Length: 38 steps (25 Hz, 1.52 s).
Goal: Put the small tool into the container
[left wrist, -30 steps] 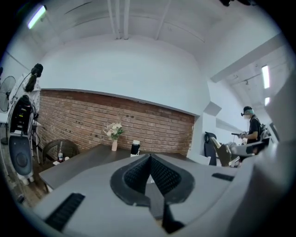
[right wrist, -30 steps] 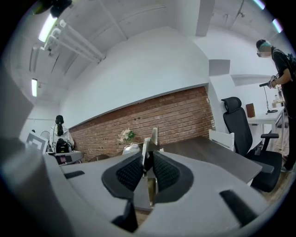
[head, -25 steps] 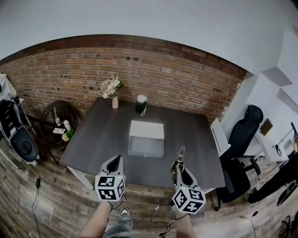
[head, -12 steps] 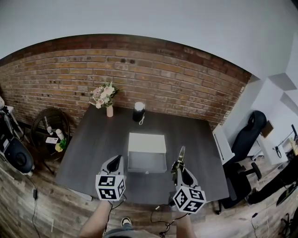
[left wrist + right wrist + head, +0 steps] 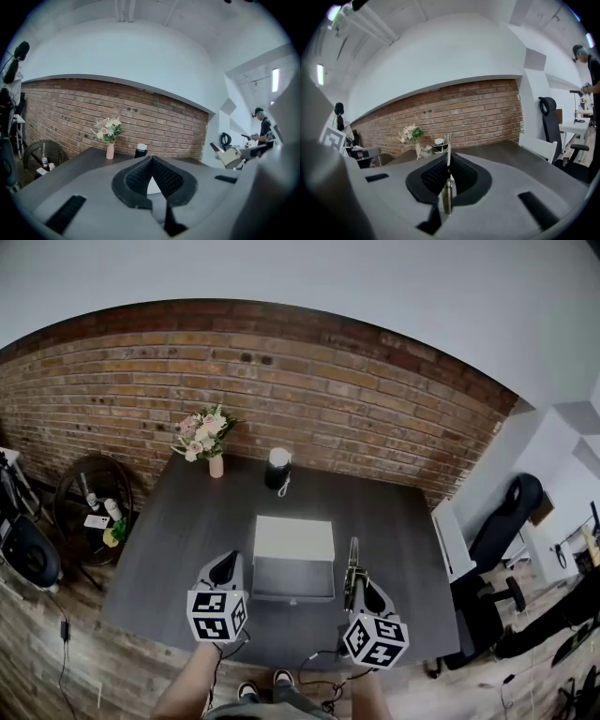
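**Dark tabletop before a brick wall, tool not yet in the box**

We see a dark grey tabletop [image 5: 178, 540] standing against a red brick wall [image 5: 328, 381], on a wooden floor [image 5: 56, 662]. At its far edge stand a vase of flowers [image 5: 214, 451] and a dark jar [image 5: 277, 468]. The white container [image 5: 293, 540] lies open in the middle. The left hand-held gripper [image 5: 228, 562] is pressed together and empty. The right hand-held gripper [image 5: 354, 577] is closing tight on the small tool [image 5: 352, 554], a thin metal piece held just right of the container, apart from it.
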### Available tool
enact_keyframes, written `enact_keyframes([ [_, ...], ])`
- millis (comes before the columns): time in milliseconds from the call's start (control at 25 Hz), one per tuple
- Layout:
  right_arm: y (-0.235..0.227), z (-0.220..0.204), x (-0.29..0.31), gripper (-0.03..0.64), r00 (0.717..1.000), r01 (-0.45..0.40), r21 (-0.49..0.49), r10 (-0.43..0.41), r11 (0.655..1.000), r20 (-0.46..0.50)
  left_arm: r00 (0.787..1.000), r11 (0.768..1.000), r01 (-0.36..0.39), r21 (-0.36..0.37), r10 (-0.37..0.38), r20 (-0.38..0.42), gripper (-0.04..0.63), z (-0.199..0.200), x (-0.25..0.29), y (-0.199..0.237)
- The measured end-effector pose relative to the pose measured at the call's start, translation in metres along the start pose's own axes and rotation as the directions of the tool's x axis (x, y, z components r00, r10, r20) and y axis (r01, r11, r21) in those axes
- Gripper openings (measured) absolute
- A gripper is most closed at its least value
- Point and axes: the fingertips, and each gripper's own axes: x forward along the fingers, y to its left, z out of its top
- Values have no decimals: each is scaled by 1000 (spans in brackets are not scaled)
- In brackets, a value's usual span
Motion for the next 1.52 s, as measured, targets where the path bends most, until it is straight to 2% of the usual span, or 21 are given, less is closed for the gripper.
enact_keyframes([
  [80, 2, 1, 12, 3, 1000, -21, 21, 22, 1000, -3, 1000, 1000, -3, -17, 3, -2, -5, 2, 8, -2],
  [200, 4, 2, 24, 3, 999, -41, 24, 41, 999, -7, 1000, 1000, 9, 13, -9, -2, -5, 4, 14, -9],
  [400, 1, 8, 37, 3, 999, -47, 11, 47, 999, -16, 999, 1000, -24, -18, 23, -23, -5, -3, 23, 0],
  [720, -2, 4, 49, 3, 996, -73, -9, 72, 997, -42, 997, 997, -67, -28, 66, -32, -5, -8, 27, 9],
  [1000, 7, 0, 67, 4, 990, -127, -47, 123, 991, -74, 990, 990, -135, -40, 133, -48, -5, -17, 21, 27],
  [1240, 19, -11, 85, 3, 972, -207, -114, 191, 972, -135, 974, 974, -218, -57, 213, -76, -5, -32, 9, 50],
  [1520, 39, -27, 105, 3, 937, -325, -205, 284, 923, -203, 949, 949, -305, -73, 297, -105, -5, -49, -4, 76],
])
